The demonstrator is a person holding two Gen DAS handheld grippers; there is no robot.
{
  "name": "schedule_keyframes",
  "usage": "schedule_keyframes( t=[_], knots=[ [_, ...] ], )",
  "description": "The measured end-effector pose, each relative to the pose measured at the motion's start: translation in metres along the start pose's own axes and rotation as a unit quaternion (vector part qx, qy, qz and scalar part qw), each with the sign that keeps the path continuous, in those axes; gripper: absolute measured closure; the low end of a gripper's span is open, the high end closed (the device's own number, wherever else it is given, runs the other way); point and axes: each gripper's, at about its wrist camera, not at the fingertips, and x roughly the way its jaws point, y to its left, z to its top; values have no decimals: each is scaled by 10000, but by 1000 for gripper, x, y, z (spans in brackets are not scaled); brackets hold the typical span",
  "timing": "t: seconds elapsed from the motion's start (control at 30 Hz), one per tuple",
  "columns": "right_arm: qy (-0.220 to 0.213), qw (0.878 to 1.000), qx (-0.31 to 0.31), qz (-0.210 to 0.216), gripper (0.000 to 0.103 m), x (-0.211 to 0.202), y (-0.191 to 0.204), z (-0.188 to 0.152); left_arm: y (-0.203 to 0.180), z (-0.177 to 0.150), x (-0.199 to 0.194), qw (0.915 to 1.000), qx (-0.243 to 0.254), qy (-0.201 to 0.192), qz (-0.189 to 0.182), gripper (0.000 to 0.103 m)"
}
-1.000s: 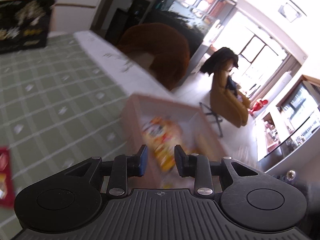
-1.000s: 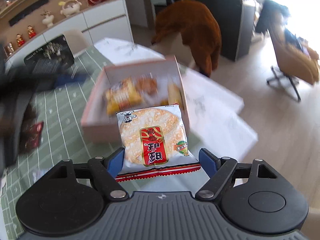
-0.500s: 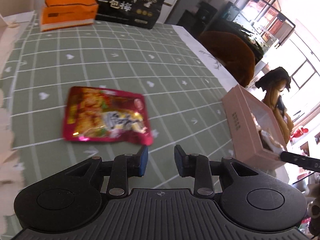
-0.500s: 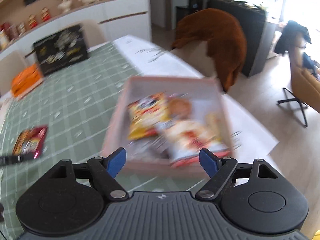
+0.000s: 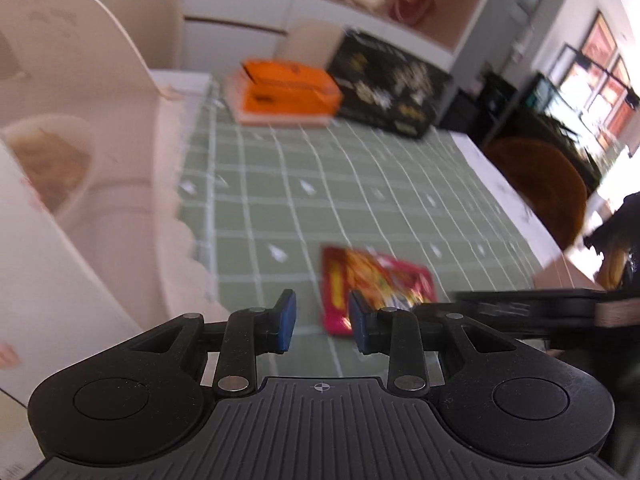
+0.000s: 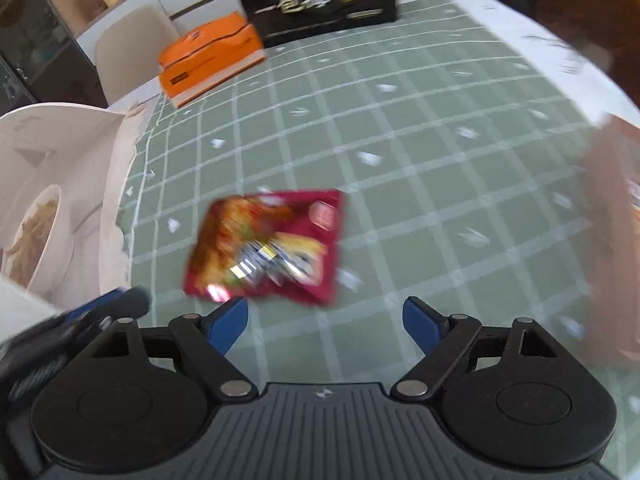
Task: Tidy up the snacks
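Both grippers were empty: the right gripper stood wide, its jaws having just been opening with nothing between them, while the left gripper kept a narrow gap and touched nothing. The red snack packet lay flat on the green checked tablecloth, just ahead of the right gripper's blue fingertips and slightly toward the left one; in the left wrist view the packet sat just beyond that gripper's right fingertip. Each gripper was angled down at the table, and the pink box blurred at the right gripper's right edge.
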Motion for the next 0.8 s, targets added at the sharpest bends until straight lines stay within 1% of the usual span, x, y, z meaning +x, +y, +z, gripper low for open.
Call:
schedule_keyframes(
  t=[0.07,0.17,0.23,0.27,0.3,0.33,0.4,0.47,0.5,0.53,0.57,0.63,0.67,0.7,0.73,0.77,0.8],
  knots=[
    [2,10000,-36,-75,18,19,19,11,5,6,1,10000,-21,-36,57,70],
    [54,9985,-403,-376,18,47,49,23,6,11,7,9999,31,-9,153,70],
    [86,9958,-692,-585,10,60,60,24,7,12,13,9999,18,20,119,70],
    [80,9938,-843,-724,8,65,66,25,8,11,15,9999,-13,54,90,70],
    [102,9924,-947,-780,2,70,69,27,9,11,19,9999,-36,91,79,70],
    [144,9911,-1060,-797,0,75,71,28,11,10,20,9999,-49,106,86,70],
    [207,9891,-1218,-804,0,79,71,27,14,9,26,9998,-109,184,46,70],
    [250,9906,-1141,-713,0,78,65,29,15,8,32,9995,-138,279,0,70],
    [281,9916,-1079,-660,3,76,61,30,15,6,34,9993,-134,334,-56,70],
    [290,9923,-1037,-610,10,73,55,29,15,5,36,9991,-132,384,-131,70],
    [253,9927,-1030,-575,13,67,50,27,14,4,38,9986,-142,448,-236,70],
    [249,9931,-1024,-522,25,56,41,20,12,0,44,9971,-165,608,-422,70],
    [273,9932,-1015,-497,28,48,34,15,9,-2,47,9962,-165,687,-514,70],
    [260,9930,-1041,-503,33,42,29,10,4,-5,49,9949,-150,773,-623,70],
    [258,9923,-1084,-538,43,33,22,3,0,-8,50,9940,-129,833,-700,70],
    [274,9917,-1111,-581,47,25,15,-4,-7,-11,53,9924,-81,924,-813,70],
    [332,9912,-1116,-636,67,18,8,-12,-13,-14,55,9908,-29,1003,-910,70]
  ],
)
